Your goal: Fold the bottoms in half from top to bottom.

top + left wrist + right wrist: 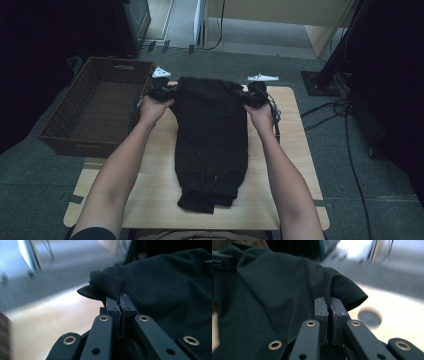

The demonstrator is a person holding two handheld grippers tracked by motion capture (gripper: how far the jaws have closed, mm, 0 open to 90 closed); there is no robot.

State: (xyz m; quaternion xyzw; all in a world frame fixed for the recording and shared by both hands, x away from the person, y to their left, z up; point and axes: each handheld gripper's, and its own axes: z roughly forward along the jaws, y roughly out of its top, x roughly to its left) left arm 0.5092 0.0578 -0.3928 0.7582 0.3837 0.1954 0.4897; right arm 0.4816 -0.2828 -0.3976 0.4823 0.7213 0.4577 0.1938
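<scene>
Scene: A person sits at a small wooden table (295,150) and holds a two-jaw gripper in each hand, forearms reaching in from the bottom of the high view.

Garment: A black garment (212,135), likely trousers or shorts folded lengthwise, lies down the middle of the table; its far end is raised off the wood between the two grippers and its near end rests on the table close to the person.

Left gripper: The left gripper (159,92) is clamped tight on the garment's far left corner; in its own view the jaws are pressed together with a fold of black cloth (105,285) caught at their tips.

Right gripper: The right gripper (255,95) is likewise pinched closed on the far right corner, with cloth (344,292) draped over its closed tips.

Basket: A dark woven basket (60,135) stands just left of the table, with nothing seen inside it.

Done so far: Both far corners are gripped and the far edge is off the table.

Left to do: Judging by the pose, the far edge is not yet brought over to the near end, so the fold seems unfinished; the basket may be where the garment ends up.

What the high view adds: The whole garment, its position on the table, the basket, and both hands together.

What the gripper views add: The closed jaws and pinched cloth close up. The right gripper view also shows a round hole (369,317) in the tabletop.
</scene>
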